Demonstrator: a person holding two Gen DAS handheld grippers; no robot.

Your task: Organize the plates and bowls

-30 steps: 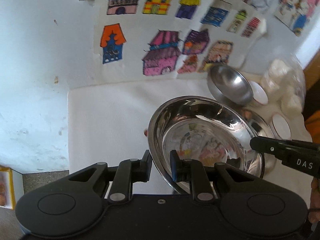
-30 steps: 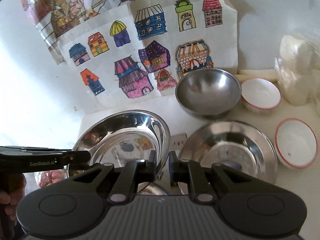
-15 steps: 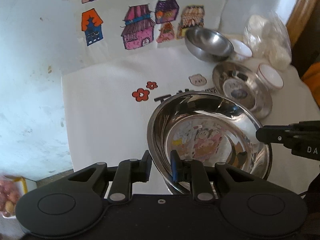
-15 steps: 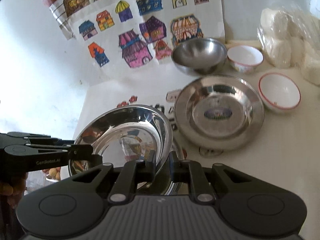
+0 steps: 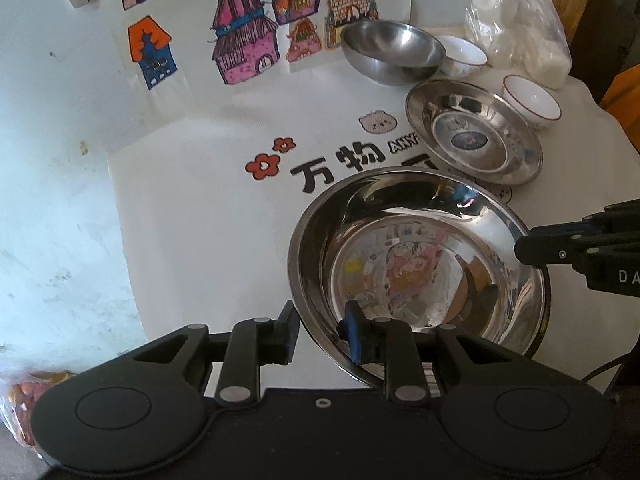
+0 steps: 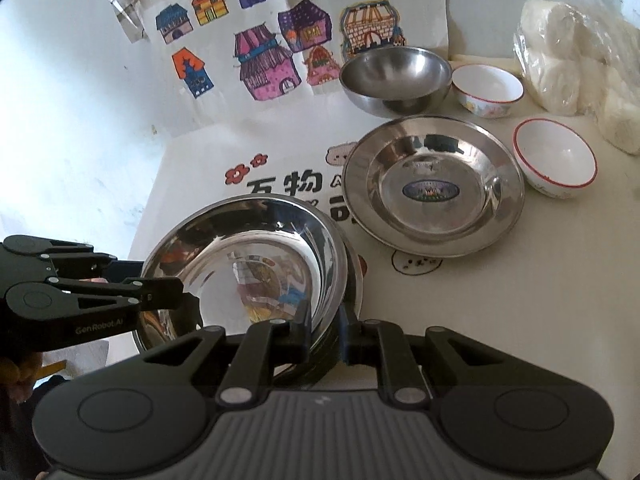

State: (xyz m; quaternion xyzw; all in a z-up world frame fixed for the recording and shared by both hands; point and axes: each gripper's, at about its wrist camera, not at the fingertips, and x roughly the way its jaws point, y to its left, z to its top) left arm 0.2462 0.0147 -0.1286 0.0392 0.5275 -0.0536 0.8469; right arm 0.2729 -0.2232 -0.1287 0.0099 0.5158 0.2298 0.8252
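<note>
A large shiny steel plate (image 5: 420, 264) lies low over the printed white cloth (image 5: 192, 216), between both grippers. My left gripper (image 5: 320, 334) straddles its near rim and its jaws are opening. The blue pad sits inside the plate, while the outer finger (image 5: 290, 334) stands slightly off the rim. My right gripper (image 6: 324, 332) is shut on the opposite rim of the same plate (image 6: 248, 264). A second steel rim (image 6: 356, 280) shows just beneath the held plate. In the right wrist view the left gripper (image 6: 176, 294) reaches the plate from the left.
Behind on the cloth are a steel plate with a sticker (image 6: 432, 188), a deep steel bowl (image 6: 396, 76) and two white red-rimmed bowls (image 6: 556, 156) (image 6: 488, 88). A plastic bag of white lumps (image 6: 572, 52) stands at the back right. House drawings hang on the wall (image 5: 240, 48).
Both grippers carried the large plate down and toward the near side of the table, revealing the cloth's print. The left jaws have spread a little off the rim.
</note>
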